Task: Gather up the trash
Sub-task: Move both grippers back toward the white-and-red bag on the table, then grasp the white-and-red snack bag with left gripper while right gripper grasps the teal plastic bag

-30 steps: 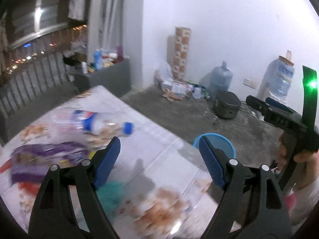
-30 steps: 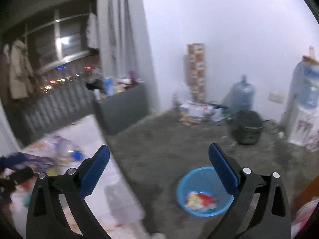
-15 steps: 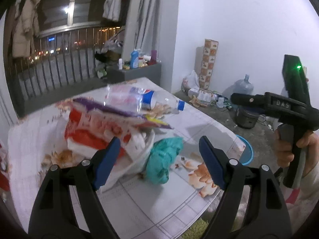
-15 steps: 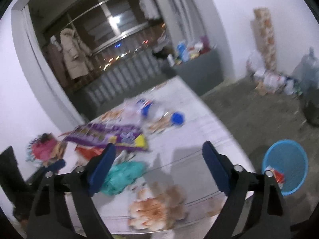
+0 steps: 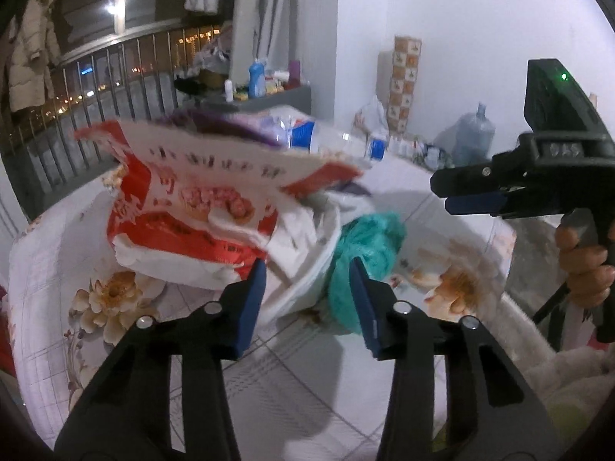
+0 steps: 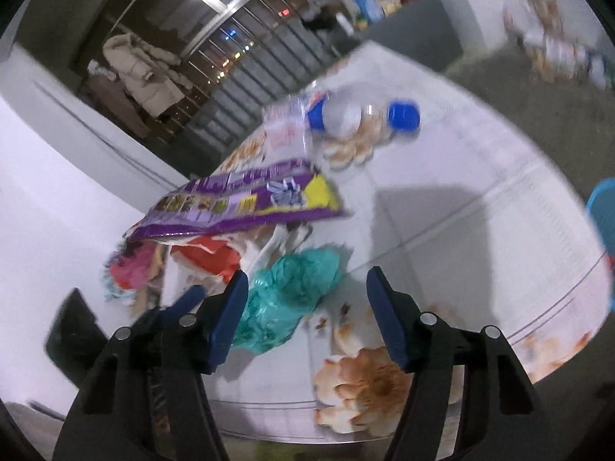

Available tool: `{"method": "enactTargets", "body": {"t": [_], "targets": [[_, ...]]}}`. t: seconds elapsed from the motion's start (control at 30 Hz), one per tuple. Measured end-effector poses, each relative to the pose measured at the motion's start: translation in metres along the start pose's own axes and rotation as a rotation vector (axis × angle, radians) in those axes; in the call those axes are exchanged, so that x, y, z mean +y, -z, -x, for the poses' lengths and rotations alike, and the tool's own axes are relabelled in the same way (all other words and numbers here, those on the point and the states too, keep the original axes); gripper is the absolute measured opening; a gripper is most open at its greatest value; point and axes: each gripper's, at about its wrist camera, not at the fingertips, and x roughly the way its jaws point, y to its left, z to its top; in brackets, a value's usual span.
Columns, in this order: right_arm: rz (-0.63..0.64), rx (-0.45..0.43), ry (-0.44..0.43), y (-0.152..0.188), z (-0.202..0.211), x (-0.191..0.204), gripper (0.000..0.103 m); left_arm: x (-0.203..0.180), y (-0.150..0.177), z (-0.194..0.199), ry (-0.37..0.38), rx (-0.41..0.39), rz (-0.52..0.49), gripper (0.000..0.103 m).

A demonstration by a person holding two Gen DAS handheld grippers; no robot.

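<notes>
A heap of trash lies on the floral tablecloth (image 5: pixel 292 388): a red and white bag (image 5: pixel 192 207), a purple packet (image 6: pixel 246 203), a crumpled teal plastic bag (image 5: pixel 365 246) and a clear bottle with a blue cap (image 6: pixel 353 115). My left gripper (image 5: pixel 307 303) is open, its jaws on either side of the white plastic next to the teal bag. My right gripper (image 6: pixel 307 315) is open and hovers above the teal bag (image 6: pixel 292 296); it also shows at the right in the left wrist view (image 5: pixel 476 203).
A blue bin (image 6: pixel 603 215) stands on the floor past the table's right edge. A railing (image 5: pixel 96 77), a grey cabinet with bottles (image 5: pixel 265 92) and water jugs (image 5: pixel 472 138) by the wall lie beyond the table.
Both grippers swung from the blue bin back over the table. The left has closed in on the trash heap and its jaws have narrowed. The right now looks down on the teal bag.
</notes>
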Motion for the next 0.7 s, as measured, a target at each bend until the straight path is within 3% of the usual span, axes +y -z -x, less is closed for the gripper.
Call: {"method": "enactTargets", "body": {"t": [0.33, 0.57, 0.63, 0.7], "targets": [[-0.183, 0.133, -0.105, 0.008, -0.047, -0.011, 0.065, 0.002, 0.006, -0.019, -0.024, 0.076, -0.056, 0.035], [-0.190, 0.148, -0.133, 0.009, -0.065, -0.002, 0.066, 0.008, 0.012, -0.026, 0.034, 0.126, 0.002, 0.007], [-0.197, 0.146, -0.141, 0.010, -0.066, -0.002, 0.066, 0.007, 0.014, -0.026, 0.036, 0.128, 0.004, 0.004], [-0.194, 0.145, -0.135, 0.010, -0.067, -0.001, 0.056, 0.006, 0.015, -0.027, 0.040, 0.132, 0.001, 0.001]]}}
